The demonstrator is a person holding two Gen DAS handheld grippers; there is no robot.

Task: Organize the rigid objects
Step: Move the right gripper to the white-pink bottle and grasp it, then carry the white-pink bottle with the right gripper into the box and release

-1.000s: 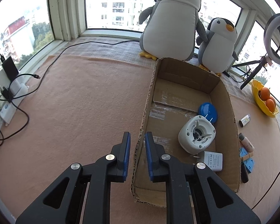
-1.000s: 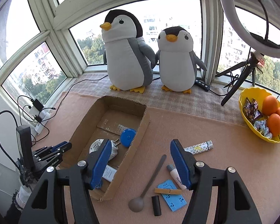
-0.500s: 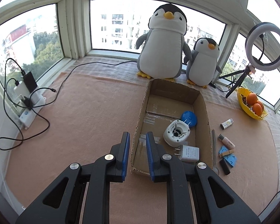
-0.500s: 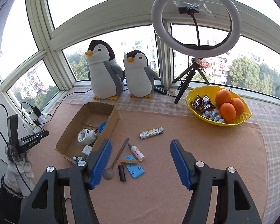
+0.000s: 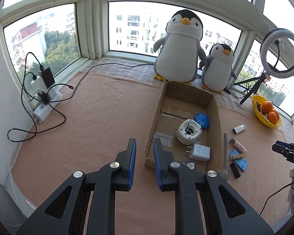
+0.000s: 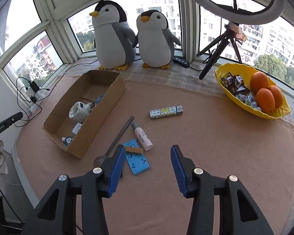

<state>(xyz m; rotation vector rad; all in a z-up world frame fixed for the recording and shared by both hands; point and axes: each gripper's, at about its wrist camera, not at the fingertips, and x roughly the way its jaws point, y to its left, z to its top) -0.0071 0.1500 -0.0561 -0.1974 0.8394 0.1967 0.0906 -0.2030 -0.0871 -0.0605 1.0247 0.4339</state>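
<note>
Now | right hand-held gripper [image 6: 148, 163] closing, empty | above blue card [image 6: 137, 161]

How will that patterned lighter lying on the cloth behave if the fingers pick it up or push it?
The patterned lighter looks stiff and probably light for its size. Its glossy printed casing may be slippery between the pads. Lying flat on the pink cloth, apart from everything else, it would more likely slide than tip; whether it rolls is unclear.
</note>
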